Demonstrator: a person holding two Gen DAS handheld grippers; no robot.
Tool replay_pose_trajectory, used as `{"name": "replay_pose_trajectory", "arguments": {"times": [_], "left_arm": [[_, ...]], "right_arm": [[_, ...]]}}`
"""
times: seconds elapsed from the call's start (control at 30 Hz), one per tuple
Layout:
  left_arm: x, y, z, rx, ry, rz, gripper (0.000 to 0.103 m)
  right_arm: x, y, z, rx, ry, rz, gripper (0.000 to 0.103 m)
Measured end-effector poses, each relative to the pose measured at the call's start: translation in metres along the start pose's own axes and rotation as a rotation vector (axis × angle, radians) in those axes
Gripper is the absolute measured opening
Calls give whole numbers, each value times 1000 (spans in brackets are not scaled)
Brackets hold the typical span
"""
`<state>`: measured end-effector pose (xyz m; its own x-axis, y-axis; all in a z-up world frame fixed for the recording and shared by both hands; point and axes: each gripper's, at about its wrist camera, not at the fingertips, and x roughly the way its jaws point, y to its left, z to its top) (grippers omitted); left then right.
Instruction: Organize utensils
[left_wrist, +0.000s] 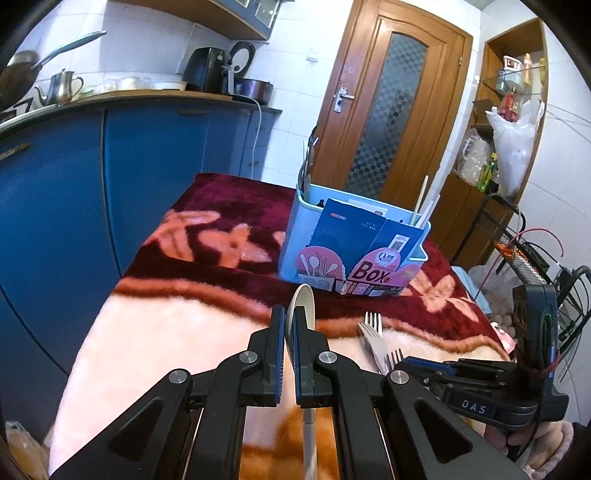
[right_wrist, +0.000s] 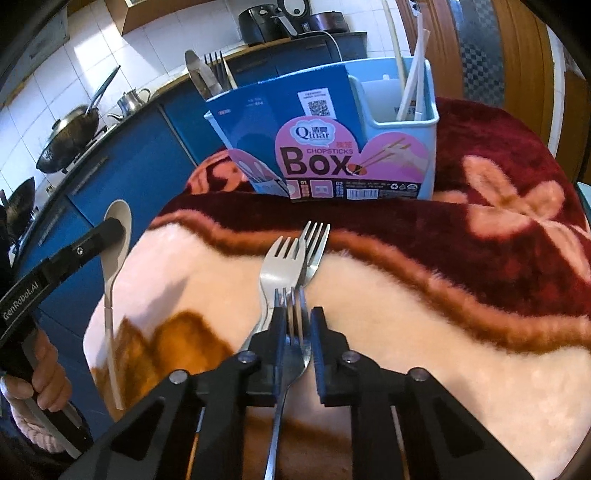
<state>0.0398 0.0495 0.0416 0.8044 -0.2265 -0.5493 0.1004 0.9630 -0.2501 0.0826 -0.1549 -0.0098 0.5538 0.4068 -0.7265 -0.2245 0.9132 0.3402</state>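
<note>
My left gripper (left_wrist: 290, 319) is shut on a white spoon (left_wrist: 302, 302), held on edge above the blanket; it also shows in the right wrist view (right_wrist: 117, 236). My right gripper (right_wrist: 298, 314) is around the head of a steel fork (right_wrist: 293, 332), its jaws a little apart on either side; I cannot tell if they grip it. Two more forks (right_wrist: 286, 264) lie just ahead on the blanket, also seen in the left wrist view (left_wrist: 371, 332). The light blue utensil box (left_wrist: 351, 236) (right_wrist: 391, 122) stands beyond, with a "Chopsticks Box" card, forks at its left and chopsticks at its right.
A red and pink flowered blanket (left_wrist: 207, 236) covers the table. Blue kitchen cabinets (left_wrist: 74, 192) run along the left, with woks and a kettle on the counter. A wooden door (left_wrist: 388, 103) and a shelf with bags (left_wrist: 513, 147) stand behind and to the right.
</note>
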Motion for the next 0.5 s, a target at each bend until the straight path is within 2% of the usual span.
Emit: {"name": "replay_pose_trajectory", "arguments": {"times": [0.17,0.33,0.4,0.5], "left_arm": [[-6,1,0,3,-14,-3,4],[-14,-1,-2,11,-35,-18,4],[-17,-2,-3,19,-50,-21,4],[-19,-4,-3,15,-55,-31,4]], "right_arm": [[-16,10,-6,-24,-60,-22,15],[-42,22,-11,-61,-197,-66,14],[-53,26,-13,-66,-248,-77,1],[-67,33,-15,-87,-324,-112,1]]}}
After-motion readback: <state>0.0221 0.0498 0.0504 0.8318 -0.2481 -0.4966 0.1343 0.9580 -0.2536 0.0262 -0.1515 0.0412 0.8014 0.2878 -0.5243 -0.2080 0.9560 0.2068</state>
